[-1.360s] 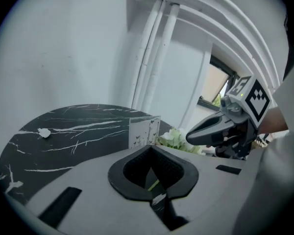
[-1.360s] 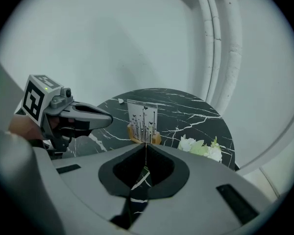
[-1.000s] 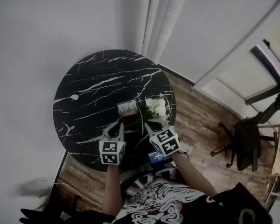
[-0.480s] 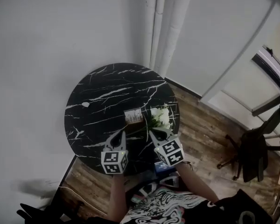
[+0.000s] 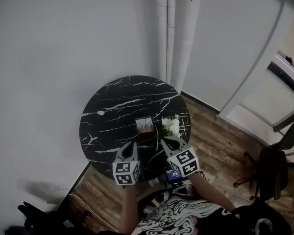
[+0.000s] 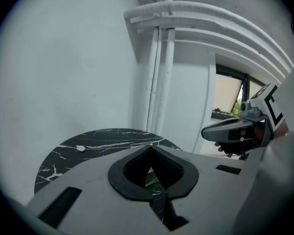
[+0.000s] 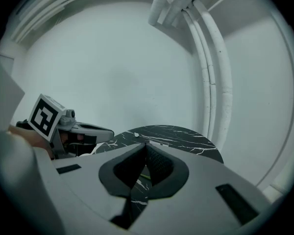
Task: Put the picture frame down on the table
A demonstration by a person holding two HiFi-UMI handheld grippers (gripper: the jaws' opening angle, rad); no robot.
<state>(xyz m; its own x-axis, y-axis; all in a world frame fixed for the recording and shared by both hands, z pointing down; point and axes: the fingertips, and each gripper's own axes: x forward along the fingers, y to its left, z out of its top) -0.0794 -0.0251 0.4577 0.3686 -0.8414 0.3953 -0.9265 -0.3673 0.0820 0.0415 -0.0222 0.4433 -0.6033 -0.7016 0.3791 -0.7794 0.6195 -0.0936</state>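
We read the desk [image 5: 112,106] ahead of the left tongs [image 5: 133,145] as glossy white-veined black marble; the floor [image 5: 215,136] to the right is matt wood planks.

Left gripper [image 5: 133,145] and right gripper [image 5: 163,142] are held side by side, apart, ahead of the torso, on the left forearm [image 5: 131,202] and right forearm [image 5: 213,192]. Both point far and slightly downward, their tips converging. Each gripper's jaws meet tip to tip, with nothing between them.

The person wears a black top [image 5: 172,220] with a white swirling print. The pale grey left gripper [image 5: 133,144] and right gripper [image 5: 163,141] each carry a white cube [image 5: 126,173] of black square markers and dark ribbed fingers [image 6: 136,170].
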